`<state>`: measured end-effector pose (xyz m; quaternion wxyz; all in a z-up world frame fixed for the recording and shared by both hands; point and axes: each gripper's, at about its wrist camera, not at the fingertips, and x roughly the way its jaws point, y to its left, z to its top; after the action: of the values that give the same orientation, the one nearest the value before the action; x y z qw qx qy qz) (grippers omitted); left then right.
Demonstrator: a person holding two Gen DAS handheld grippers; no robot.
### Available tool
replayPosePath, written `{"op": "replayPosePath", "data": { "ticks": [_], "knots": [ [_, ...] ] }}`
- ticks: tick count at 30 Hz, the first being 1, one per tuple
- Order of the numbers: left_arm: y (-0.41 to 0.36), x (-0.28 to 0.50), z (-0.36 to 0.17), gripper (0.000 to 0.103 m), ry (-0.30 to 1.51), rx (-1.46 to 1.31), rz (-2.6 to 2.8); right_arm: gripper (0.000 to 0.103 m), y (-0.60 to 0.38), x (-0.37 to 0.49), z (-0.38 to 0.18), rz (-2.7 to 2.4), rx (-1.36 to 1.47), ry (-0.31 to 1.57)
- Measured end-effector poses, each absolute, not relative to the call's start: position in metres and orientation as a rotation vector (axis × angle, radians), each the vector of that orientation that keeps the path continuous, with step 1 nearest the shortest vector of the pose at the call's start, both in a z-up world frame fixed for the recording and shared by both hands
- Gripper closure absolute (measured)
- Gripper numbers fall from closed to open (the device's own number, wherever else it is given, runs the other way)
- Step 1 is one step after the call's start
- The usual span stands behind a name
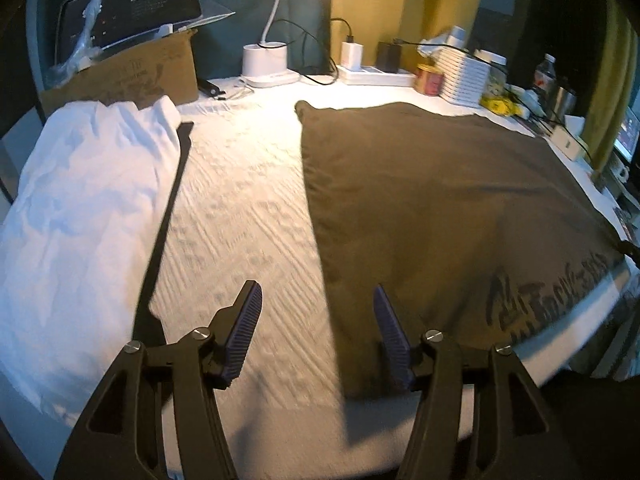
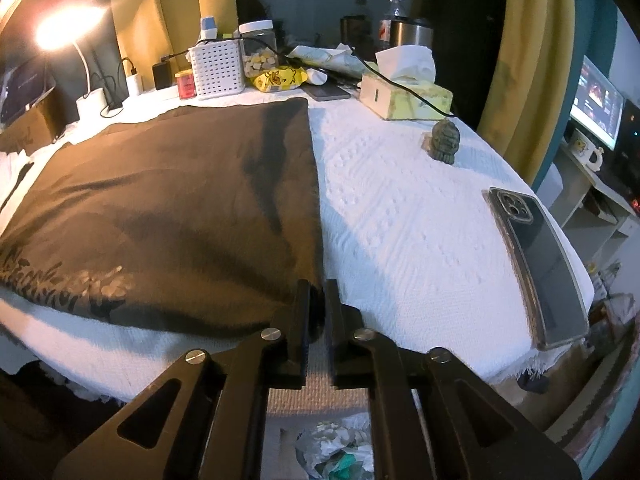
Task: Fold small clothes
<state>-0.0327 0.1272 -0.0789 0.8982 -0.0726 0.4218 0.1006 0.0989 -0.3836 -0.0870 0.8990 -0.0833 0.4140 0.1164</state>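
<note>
Two grippers at a brown shirt (image 1: 440, 208): left gripper (image 1: 318, 298) spread empty at lower centre, right gripper (image 2: 316, 292) nearly closed at the shirt's corner, grip unclear.

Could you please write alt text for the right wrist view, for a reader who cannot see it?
The right gripper, jaws nearly closed, sits at the near corner of a flat brown garment on a white tablecloth. A phone lies right.

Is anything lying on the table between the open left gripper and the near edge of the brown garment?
Nothing visible. The left gripper hangs open right over the brown garment at its near left edge, with only bare white tablecloth beneath. The white garment lies apart, off to the left.
</note>
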Motion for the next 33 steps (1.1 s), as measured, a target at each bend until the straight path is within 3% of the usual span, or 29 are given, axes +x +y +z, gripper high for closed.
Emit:
{"op": "replayPosePath", "data": {
  "ticks": [2,4,16,18,20,22,27,28,29,31,33],
  "knots": [
    [0.131,-0.021,-0.077,0.045,0.873,-0.158,0.221,0.07,-0.385,0.105,-0.085,0.241,-0.167,0.852],
    [0.135,-0.008,-0.076,0.045,0.871,-0.167,0.221,0.058,-0.387,0.111,-0.082,0.233,-0.157,0.847],
    [0.151,0.083,-0.096,0.046,0.938,-0.105,0.225,0.058,-0.373,0.19,-0.074,0.25,-0.166,0.845],
    [0.151,0.093,-0.101,0.059,0.952,-0.089,0.22,0.058,-0.366,0.208,-0.075,0.274,-0.162,0.853],
    [0.15,0.101,-0.102,0.085,0.951,-0.085,0.208,0.058,-0.358,0.224,-0.08,0.302,-0.168,0.864],
    [0.146,0.108,-0.101,0.1,0.96,-0.064,0.196,0.058,-0.35,0.24,-0.086,0.331,-0.172,0.88],
    [0.142,0.11,-0.099,0.102,0.982,-0.026,0.266,0.058,-0.339,0.27,-0.103,0.38,-0.18,0.954],
    [0.144,0.109,-0.099,0.102,0.978,-0.03,0.287,0.058,-0.336,0.272,-0.106,0.391,-0.196,0.962],
    [0.146,0.109,-0.099,0.101,0.983,-0.037,0.289,0.075,-0.334,0.272,-0.106,0.399,-0.22,0.943],
    [0.146,0.11,-0.099,0.102,0.986,-0.041,0.298,0.095,-0.328,0.273,-0.106,0.436,-0.241,0.935],
    [0.143,0.113,-0.098,0.101,0.992,-0.041,0.303,0.097,-0.331,0.276,-0.105,0.433,-0.234,0.939]
  ]
}}
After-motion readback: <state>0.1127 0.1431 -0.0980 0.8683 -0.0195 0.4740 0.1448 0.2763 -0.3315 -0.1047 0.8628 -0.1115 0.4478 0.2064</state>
